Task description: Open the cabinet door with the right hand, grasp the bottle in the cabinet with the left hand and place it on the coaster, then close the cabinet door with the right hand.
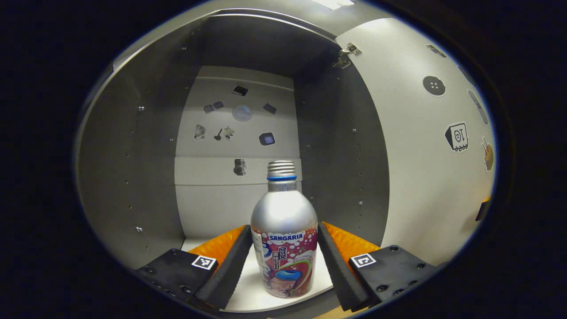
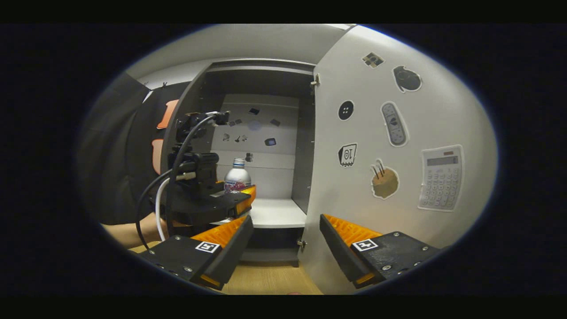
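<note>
Inside the cabinet (image 1: 146, 146), the bottle (image 1: 284, 230) is standing between the left gripper (image 1: 283, 266)'s spread fingers; the right gripper (image 2: 283, 248) is hanging spread before the cabinet door (image 2: 398, 146).

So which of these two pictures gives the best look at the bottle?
The left gripper view: the bottle stands upright, large and central on the cabinet shelf, between the left gripper and its open fingers. In the right gripper view the bottle is small and far off, its lower part hidden behind that gripper.

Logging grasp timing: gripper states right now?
Left gripper: open, fingers either side of the bottle, not visibly pressing.
Right gripper: open, holding nothing, beside the open cabinet door.
</note>
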A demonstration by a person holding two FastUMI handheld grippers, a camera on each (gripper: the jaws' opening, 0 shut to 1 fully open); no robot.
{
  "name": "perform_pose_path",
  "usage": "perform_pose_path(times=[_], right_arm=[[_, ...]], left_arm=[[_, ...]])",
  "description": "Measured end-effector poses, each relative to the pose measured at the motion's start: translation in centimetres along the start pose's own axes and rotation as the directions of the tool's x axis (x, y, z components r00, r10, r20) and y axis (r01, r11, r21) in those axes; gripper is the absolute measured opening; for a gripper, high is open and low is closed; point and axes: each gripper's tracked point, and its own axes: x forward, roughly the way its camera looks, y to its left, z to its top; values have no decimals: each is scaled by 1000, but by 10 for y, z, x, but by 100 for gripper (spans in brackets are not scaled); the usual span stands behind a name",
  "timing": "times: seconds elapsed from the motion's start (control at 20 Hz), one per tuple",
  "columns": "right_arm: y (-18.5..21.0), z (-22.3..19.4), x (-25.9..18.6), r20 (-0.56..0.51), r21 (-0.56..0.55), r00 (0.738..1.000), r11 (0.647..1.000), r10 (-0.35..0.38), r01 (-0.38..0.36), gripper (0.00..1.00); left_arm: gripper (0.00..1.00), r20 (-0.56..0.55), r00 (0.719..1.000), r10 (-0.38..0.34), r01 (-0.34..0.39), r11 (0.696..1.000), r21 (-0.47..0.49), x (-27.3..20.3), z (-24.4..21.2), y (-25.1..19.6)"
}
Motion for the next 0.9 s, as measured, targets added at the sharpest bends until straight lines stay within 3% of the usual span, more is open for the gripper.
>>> perform_pose_path(times=[0.2, 0.55, 0.9], right_arm=[[3, -1, -2, -3, 8, 1000, 1000, 26, -26, 93], [1, -1, -9, 3, 21, 998, 998, 61, -61, 93], [10, -1, -22, 11, 40, 990, 989, 139, -140, 93]], left_arm=[[85, -6, 1000, 5, -5, 1000, 9, -1, -2, 3], [82, 21, 999, 31, -31, 999, -10, -8, 3, 2], [82, 102, 991, 82, -85, 996, 24, -64, 34, 2]])
